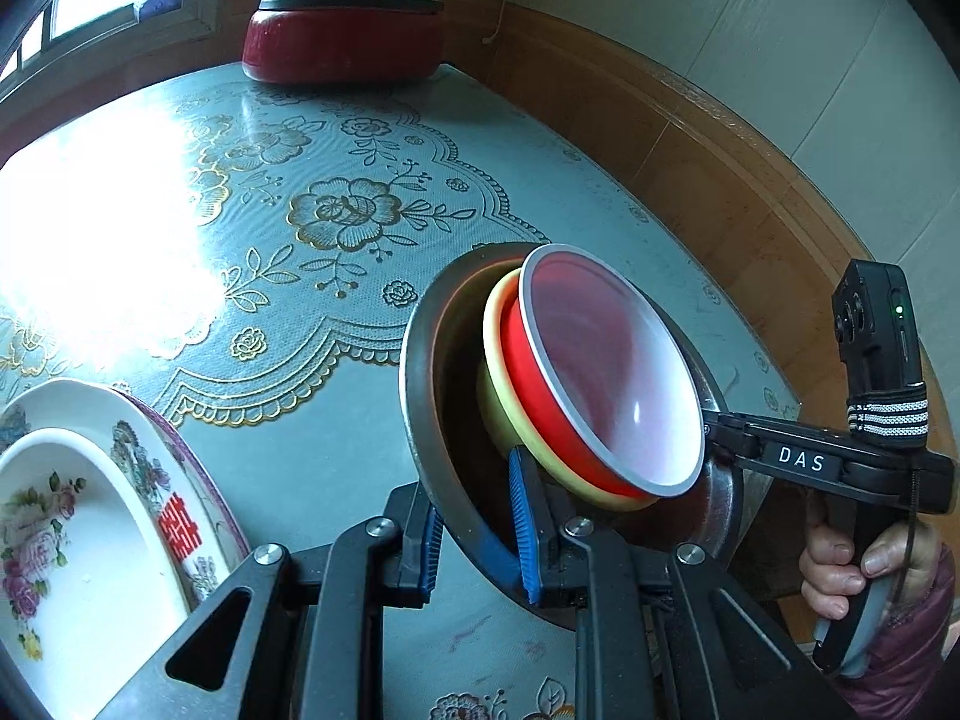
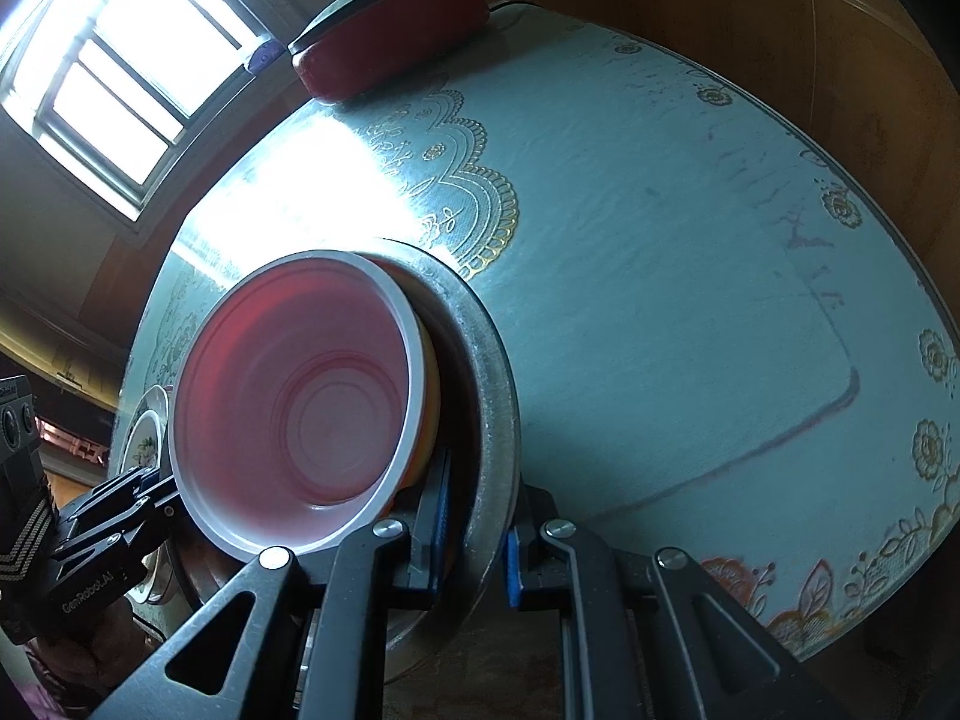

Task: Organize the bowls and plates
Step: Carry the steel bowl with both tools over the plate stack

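**Both grippers on the rim of a loaded metal bowl**

At the far left, we see two flowered china plates (image 1: 90,540) nested at the table's near edge, the smaller white one lying in the larger one with the red character on its rim. They are ceramic, so we judge them heavy for their size, hard and breakable; a grip on the raised rim suits them best.

Moving right, our left gripper (image 1: 480,540) is closed on the near rim of the metal bowl (image 1: 432,420), one blue pad inside the wall and one outside. The metal bowl appears tilted and raised off the table, though we cannot be sure no edge touches. Inside it sit a yellow bowl (image 1: 498,396) and, nested in that, a red bowl (image 1: 612,384) with a pale lining. The two look like light plastic, and we judge they can slide or tip out, since nothing clamps them. The metal is stiff but smooth and thin at the lip, so the pads need a deep bite.

Further right, our right gripper (image 2: 474,558) pinches the same rim from the opposite side, again with a pad on each face of the wall.

The table (image 1: 336,312) carries a pale blue-green embossed cover with gold flower patterns, glossy enough to throw a strong glare from the window (image 2: 120,72). A red pot (image 1: 342,42) with a grey lid stands at the far edge, well apart from the bowls. Wood panelling below pale tiled wall runs behind the table.
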